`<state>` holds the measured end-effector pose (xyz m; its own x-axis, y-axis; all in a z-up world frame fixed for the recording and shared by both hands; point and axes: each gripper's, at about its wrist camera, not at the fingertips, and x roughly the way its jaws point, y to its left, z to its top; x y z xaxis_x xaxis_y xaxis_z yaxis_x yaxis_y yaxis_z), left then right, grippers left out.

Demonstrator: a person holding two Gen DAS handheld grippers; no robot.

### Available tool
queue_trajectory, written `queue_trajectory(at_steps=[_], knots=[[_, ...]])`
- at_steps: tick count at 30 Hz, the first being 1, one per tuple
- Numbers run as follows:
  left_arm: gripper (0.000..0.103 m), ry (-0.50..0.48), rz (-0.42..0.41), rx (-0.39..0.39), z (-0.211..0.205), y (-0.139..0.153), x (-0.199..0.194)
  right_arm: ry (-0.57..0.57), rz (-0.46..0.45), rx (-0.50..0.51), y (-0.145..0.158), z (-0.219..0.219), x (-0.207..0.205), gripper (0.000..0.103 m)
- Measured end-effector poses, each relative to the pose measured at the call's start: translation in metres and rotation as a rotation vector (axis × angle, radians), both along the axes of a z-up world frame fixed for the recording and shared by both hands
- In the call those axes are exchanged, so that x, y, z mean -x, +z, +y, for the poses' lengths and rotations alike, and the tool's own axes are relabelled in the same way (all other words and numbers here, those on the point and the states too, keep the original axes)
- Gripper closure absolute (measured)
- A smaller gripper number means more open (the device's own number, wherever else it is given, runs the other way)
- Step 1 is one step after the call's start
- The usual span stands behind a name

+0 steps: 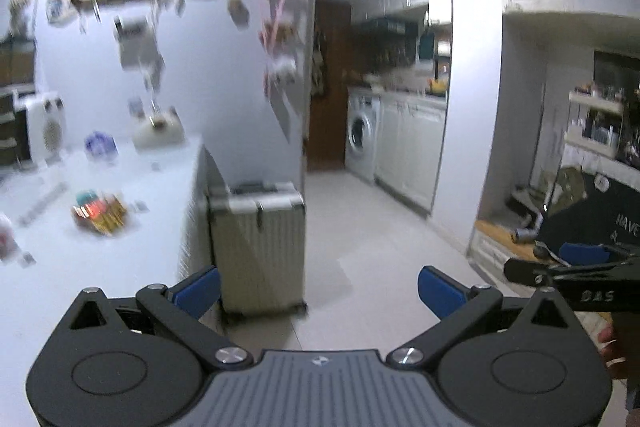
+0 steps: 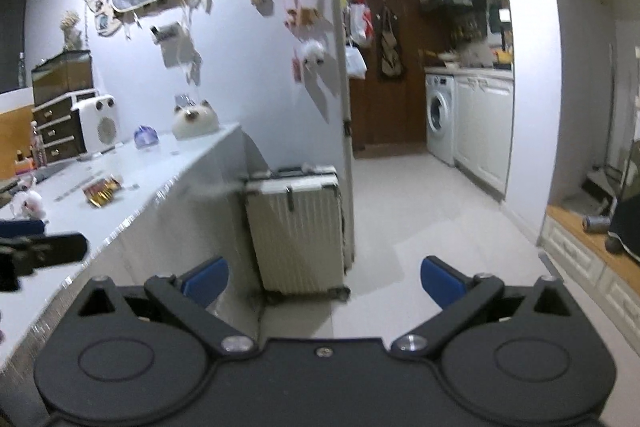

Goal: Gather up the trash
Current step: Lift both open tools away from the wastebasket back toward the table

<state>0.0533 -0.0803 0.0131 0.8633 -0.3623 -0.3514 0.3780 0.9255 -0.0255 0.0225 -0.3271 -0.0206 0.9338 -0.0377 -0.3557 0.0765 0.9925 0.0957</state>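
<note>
- Left tongs [image 1: 319,287]: jaws spread wide, nothing held, raised over the floor beside the worktop [image 1: 100,267].
- Right tongs [image 2: 324,281]: jaws spread wide, nothing held.
- Wrappers [image 2: 102,190]: crumpled red-and-gold heap lying on the worktop, well apart from both tongs, ahead and to their left.
- Suitcase [image 2: 298,227]: standing upright at the worktop's end.

My left hand-held gripper [image 1: 319,289] sits at six o'clock, its blue-padded fingers [image 1: 199,290] spread wide with nothing between them. Past them at twelve stands a ribbed suitcase [image 1: 260,247] on the pale floor [image 1: 372,227], just beside the white tabletop [image 1: 120,259]. At ten o'clock a blurred, colourful wrapper pile [image 1: 100,213] lies on the tabletop. At three o'clock my right hand-held gripper [image 1: 576,267] juts in. A washing machine [image 1: 362,137] stands at one o'clock.
</note>
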Motion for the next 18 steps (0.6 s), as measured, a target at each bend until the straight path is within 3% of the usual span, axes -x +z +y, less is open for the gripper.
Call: queue_trajectory(at_steps=[9, 18], knots=[[0.000, 0.056, -0.146, 0.027, 0.079, 0.055, -0.003, 0.068, -0.058, -0.040, 0.028, 0.061, -0.040, 0.000], [0.000, 0.225, -0.166, 0.053, 0.182, 0.087, -0.059, 0.184, -0.124, -0.038, 0.043, 0.136, -0.090, 0.000]])
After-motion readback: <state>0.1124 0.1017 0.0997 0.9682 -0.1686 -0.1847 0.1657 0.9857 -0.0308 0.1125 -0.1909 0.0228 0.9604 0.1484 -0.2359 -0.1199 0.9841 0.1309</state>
